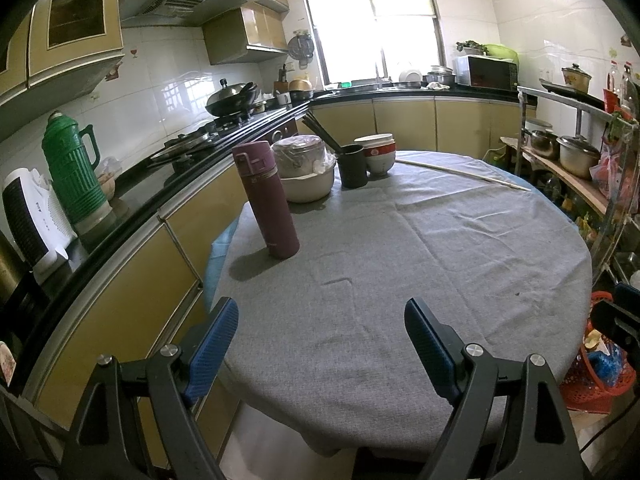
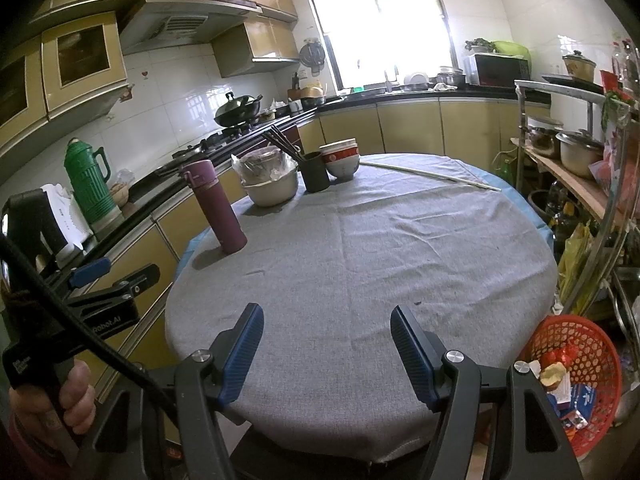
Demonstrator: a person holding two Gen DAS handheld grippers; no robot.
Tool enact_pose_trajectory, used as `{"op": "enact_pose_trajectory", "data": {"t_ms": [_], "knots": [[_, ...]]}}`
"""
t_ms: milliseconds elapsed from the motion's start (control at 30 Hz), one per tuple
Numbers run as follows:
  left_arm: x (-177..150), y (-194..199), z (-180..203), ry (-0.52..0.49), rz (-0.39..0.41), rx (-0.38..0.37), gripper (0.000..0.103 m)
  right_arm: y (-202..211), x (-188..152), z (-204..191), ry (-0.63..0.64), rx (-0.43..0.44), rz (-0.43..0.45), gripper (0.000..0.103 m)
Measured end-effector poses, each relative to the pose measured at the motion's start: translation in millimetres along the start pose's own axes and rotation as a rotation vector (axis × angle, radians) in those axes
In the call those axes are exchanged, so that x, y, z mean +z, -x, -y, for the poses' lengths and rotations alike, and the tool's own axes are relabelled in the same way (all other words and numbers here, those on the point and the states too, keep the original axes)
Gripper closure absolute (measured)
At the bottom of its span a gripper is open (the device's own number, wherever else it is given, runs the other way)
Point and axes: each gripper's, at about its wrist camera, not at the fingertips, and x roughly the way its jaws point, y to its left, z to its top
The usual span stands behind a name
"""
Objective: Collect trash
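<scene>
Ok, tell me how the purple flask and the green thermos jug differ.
The purple flask stands on the table's grey cloth; the green thermos jug stands on the black counter. The flask is slim and smooth-sided with no side handle; the jug is wider, ribbed, with a big side handle. Both stand upright and are closed.

Matt grey woven tablecloth (image 2: pixel 360 240); glossy wall tiles (image 1: pixel 160 92); red perforated plastic basket (image 2: pixel 592 356).
</scene>
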Motion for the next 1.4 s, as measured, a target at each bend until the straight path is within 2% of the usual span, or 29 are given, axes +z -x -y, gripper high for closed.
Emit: {"op": "enact_pose_trajectory", "data": {"t_ms": [1400], "knots": [[-1.3, -2.6, -2.8, -0.004, -0.006, -0.002, 0.017, 0.9, -1.2, 4.9, -0.005, -0.001, 0.000, 0.033]]}}
